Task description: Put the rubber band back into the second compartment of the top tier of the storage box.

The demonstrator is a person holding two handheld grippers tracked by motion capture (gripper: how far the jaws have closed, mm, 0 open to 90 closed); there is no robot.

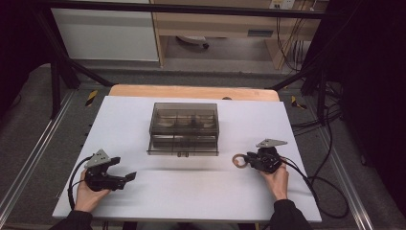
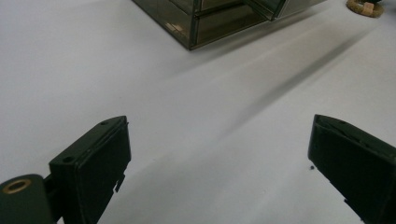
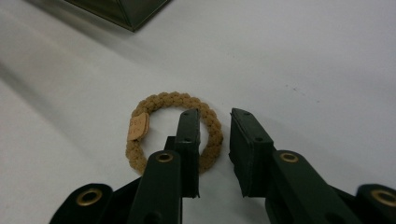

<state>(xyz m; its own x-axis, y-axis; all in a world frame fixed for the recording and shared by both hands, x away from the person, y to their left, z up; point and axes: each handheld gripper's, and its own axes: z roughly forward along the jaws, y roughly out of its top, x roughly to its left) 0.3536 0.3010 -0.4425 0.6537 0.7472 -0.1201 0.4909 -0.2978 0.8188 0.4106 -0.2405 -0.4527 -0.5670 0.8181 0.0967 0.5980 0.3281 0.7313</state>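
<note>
Overhead first: white surface (image 1: 191, 191) with a smoked clear drawer box (image 1: 184, 128) standing at its middle, toward the far side. Left tongs (image 1: 130, 177) sit near the front left corner in the person's left hand (image 1: 86, 194), tips aimed right across the bare top, well apart from the box. Right tongs (image 1: 245, 158) are at the right side, held by the right hand (image 1: 276, 179), tips aimed left at a tan ring-shaped hair tie (image 1: 239, 161) lying flat just off the box's front right corner. Cables trail from both tools toward the front edge. Left gripper view: left tongs (image 2: 219, 154) spread wide, nothing between the jaws, only bare white surface (image 2: 93, 70) under them; the corner of the drawer box (image 2: 205, 21) is up ahead, and the hair tie (image 2: 364, 7) shows small at the top right edge. Right gripper view: right tongs (image 3: 215, 140) narrowed but with a visible gap; one jaw stands inside the braided hair tie (image 3: 210, 135), the other outside it, so the near-right arc of the band sits between them. Inner jaw looks to be against the band; outer pad is still clear of it, so no pinch. A small tan tag sits on the band's left side. Hair tie lies flat on the surface (image 3: 303, 56), and a corner of the drawer box (image 3: 126, 11) is at the top left.
</note>
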